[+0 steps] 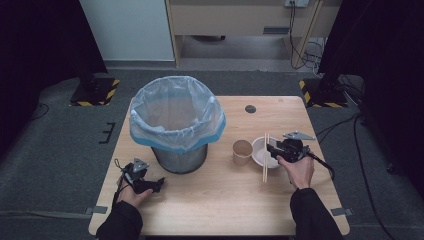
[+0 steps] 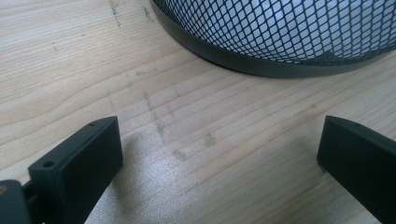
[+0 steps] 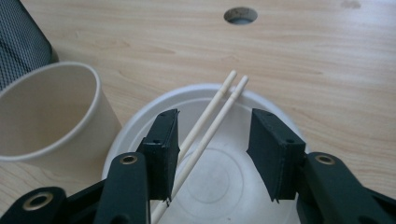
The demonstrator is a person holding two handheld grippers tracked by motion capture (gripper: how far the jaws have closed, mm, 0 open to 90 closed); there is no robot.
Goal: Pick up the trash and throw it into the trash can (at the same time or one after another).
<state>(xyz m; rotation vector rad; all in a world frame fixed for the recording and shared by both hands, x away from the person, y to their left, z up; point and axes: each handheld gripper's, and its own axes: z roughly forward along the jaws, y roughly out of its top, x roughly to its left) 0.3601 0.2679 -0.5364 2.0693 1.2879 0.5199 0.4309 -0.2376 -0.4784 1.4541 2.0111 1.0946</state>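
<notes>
A tall mesh waste bin [image 1: 177, 125] lined with a blue-rimmed bag takes up the back left of the wooden table [image 1: 220, 200] and blocks any straight pass across that part. The left gripper [image 1: 150, 184] rests near the bin's base, its jaws wide apart over bare wood, with the mesh wall close ahead. Between bin and paper cup [image 1: 242, 151] runs a narrow lane. The cup stands just beside the white bowl [image 1: 260, 150], so there is little gap there. Chopsticks [image 1: 265, 156] lie across the bowl, between the parted jaws of the right gripper [image 3: 212, 151]. The front strip of the table lies free, as does the back right corner around a small round hole [image 1: 250, 108].
</notes>
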